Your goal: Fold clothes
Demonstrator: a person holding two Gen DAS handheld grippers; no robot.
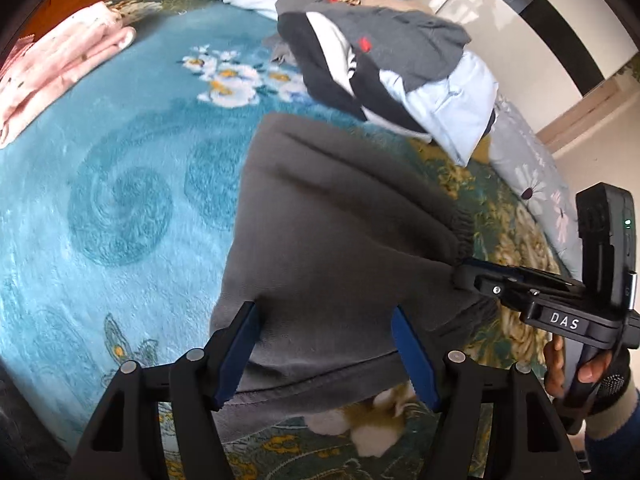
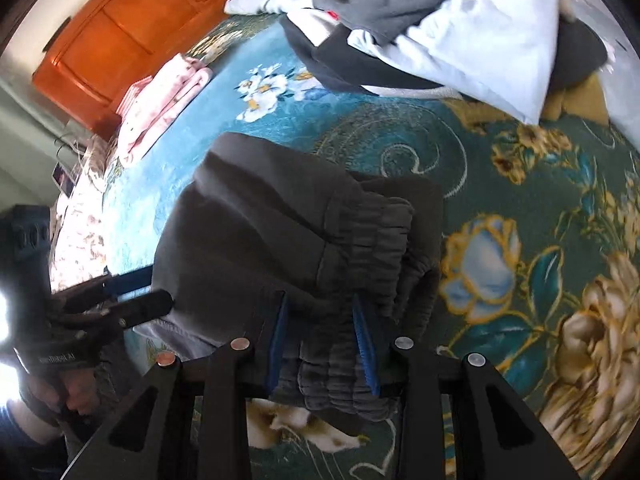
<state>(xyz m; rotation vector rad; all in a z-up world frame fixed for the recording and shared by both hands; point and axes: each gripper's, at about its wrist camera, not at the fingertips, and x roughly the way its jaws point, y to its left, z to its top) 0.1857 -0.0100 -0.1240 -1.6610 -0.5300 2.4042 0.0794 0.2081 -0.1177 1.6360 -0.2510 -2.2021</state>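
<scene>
The grey trousers (image 1: 328, 216) lie folded on the bed's teal flowered blanket (image 1: 120, 200), filling the middle of the left wrist view and running from the centre down to 6 o'clock. The left tongs (image 1: 326, 320) stand wide, one blue finger on each side of the near cloth edge; whether they pinch any fabric I cannot tell. At 4 o'clock in that view the right tongs (image 1: 464, 276) reach in from the side with their tip touching the trousers near the gathered waistband, a hand (image 1: 576, 368) gripping the handle behind.

In the right wrist view the right tongs (image 2: 322, 308) stand narrow, and the ribbed waistband (image 2: 372, 240) bunches between the blue fingers, so they hold the trousers there. The left tongs (image 2: 132, 292) come in at 8 o'clock against the trousers' side.

A heap of clothes (image 1: 384, 64) sits at 1 o'clock, apart from the trousers. A folded pink cloth (image 1: 60, 64) lies at 10 o'clock near the bed's edge.
</scene>
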